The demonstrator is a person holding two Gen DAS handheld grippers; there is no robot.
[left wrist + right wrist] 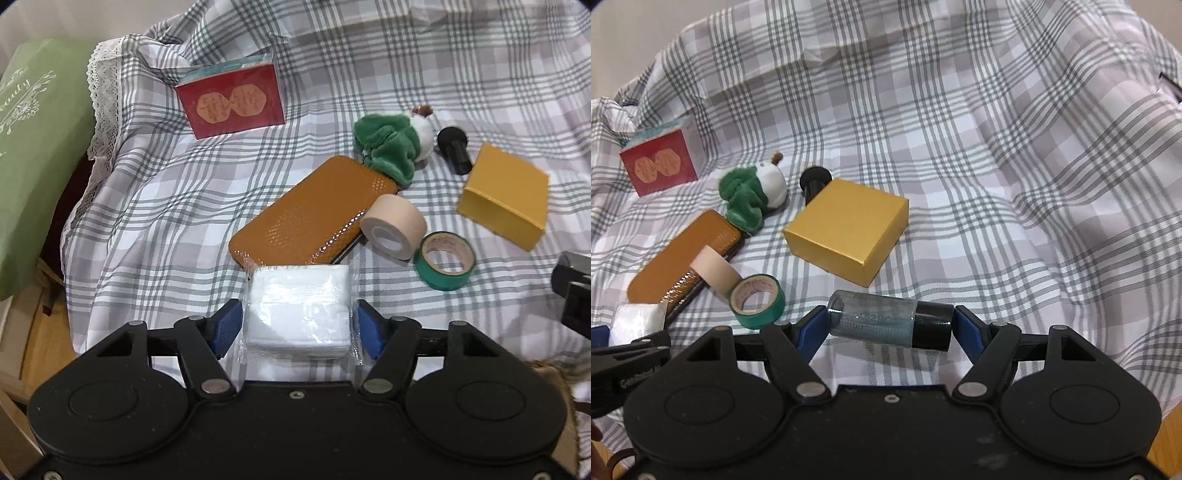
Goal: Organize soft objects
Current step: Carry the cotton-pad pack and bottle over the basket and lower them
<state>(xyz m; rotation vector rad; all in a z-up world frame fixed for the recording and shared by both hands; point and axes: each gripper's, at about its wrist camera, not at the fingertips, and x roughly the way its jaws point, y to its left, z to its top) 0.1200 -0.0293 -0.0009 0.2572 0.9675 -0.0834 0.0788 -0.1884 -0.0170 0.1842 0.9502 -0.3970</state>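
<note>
A white tissue pack (pixel 299 306) in clear wrap sits between the blue pads of my left gripper (pixel 298 318), which is shut on it just above the checked cloth (pixel 406 55). My right gripper (pixel 890 317) is shut on a small clear bluish bottle (pixel 875 319) with a black cap, held crosswise. A green and white plush toy (pixel 388 144) lies further back, against the end of a flat orange case (pixel 314 210). The same plush toy (pixel 750 195) shows at the left of the right wrist view.
A beige tape roll (pixel 393 225) and a green tape roll (pixel 445 266) lie beside the case. Behind stand a yellow box (pixel 504 195), a black cylinder (pixel 454 147) and a red box (pixel 232 99). A green bag (pixel 33 166) hangs past the cloth's left edge.
</note>
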